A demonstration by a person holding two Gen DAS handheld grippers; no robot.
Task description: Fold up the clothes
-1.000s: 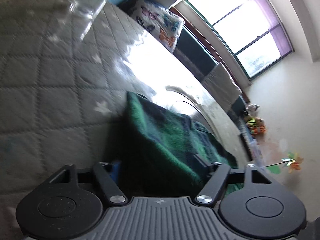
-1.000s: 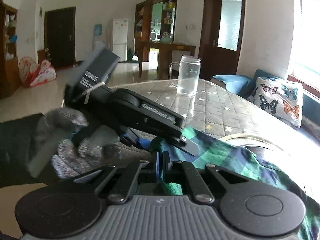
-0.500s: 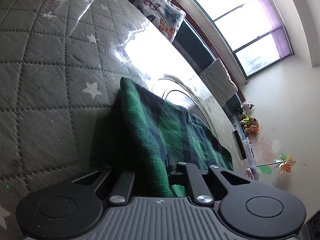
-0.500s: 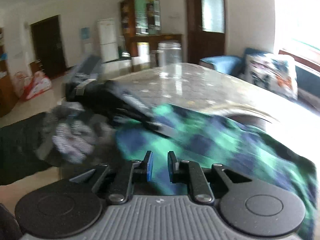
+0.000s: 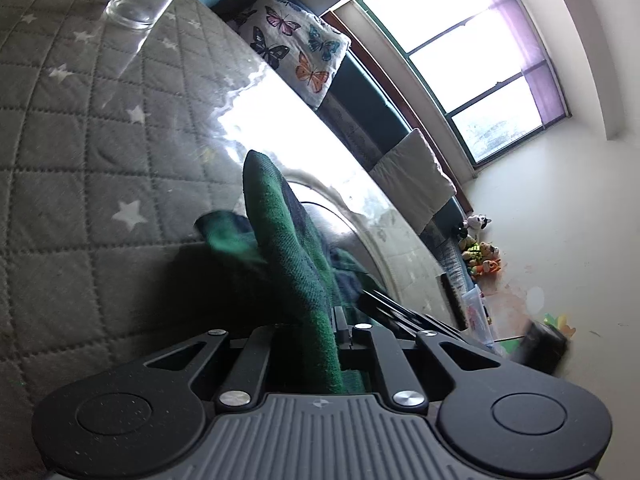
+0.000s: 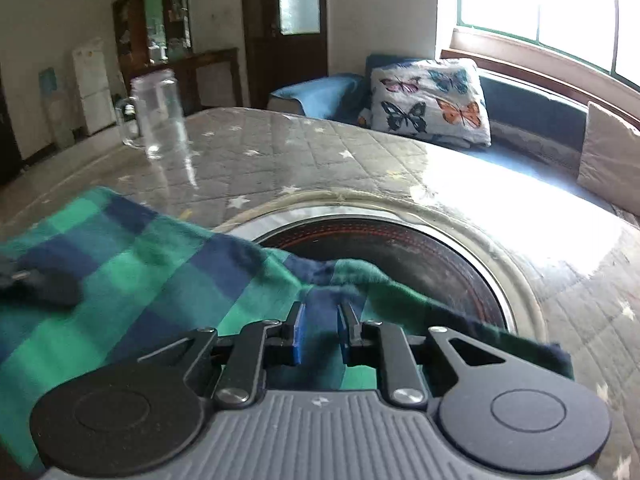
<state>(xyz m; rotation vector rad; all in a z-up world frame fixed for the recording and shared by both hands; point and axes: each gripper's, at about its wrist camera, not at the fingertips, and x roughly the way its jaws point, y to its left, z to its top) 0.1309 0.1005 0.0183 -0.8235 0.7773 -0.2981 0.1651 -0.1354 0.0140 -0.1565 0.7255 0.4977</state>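
A green and blue plaid cloth [image 6: 132,280] lies across the quilted table [image 6: 304,148], partly over a round inset [image 6: 452,252]. My left gripper [image 5: 334,322] is shut on an edge of the cloth [image 5: 280,236], which rises as a ridge from between its fingers. My right gripper [image 6: 322,330] hovers low over the cloth near its right end. Its jaws are opening, and its blue pads [image 6: 298,336] stand apart with a fold of cloth in the gap, not pressed. A dark blurred shape [image 6: 40,286] at the left of the right wrist view looks like the left gripper.
A clear glass mug [image 6: 158,116] stands at the far left of the table. A butterfly pillow [image 6: 432,100] and a beige cushion [image 6: 608,152] lie on the window bench behind. Black parts of the other gripper [image 5: 400,310] sit close on the right in the left wrist view.
The left jaws closed on the cloth edge and lifted it a little. The right gripper let go of the cloth, swung right along it away from the left hand, and its jaws parted.
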